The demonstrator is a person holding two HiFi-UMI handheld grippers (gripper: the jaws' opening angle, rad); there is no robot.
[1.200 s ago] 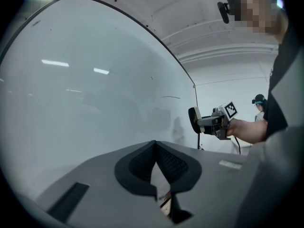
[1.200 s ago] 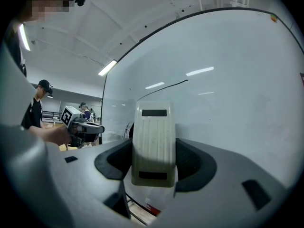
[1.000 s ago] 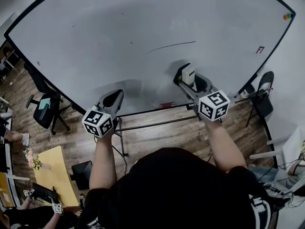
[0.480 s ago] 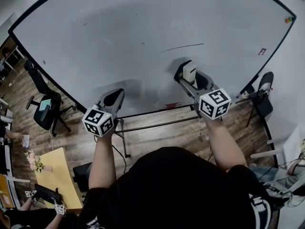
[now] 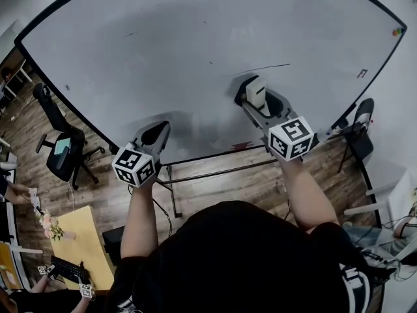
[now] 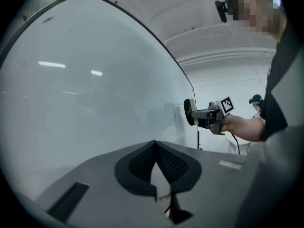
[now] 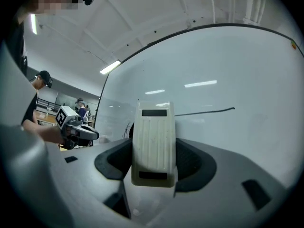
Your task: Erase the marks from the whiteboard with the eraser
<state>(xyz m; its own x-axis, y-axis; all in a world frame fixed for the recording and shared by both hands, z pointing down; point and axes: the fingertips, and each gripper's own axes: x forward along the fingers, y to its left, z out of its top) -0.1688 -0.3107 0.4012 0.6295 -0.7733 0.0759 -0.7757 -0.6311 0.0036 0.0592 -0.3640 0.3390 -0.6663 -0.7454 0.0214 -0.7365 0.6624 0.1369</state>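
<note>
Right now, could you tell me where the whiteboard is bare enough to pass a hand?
Nearly bare: the stretch of whiteboard above the left tool, from its left frame to the black line. Crowded: around the eraser in the right tool, under that line; a small mark near the right edge.

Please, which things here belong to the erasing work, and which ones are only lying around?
Belong to the job: whiteboard, eraser in the right gripper, black line.

Just lying about: office chair, folding chair, yellow table, keyboard. The left gripper is shut and holds nothing.
</note>
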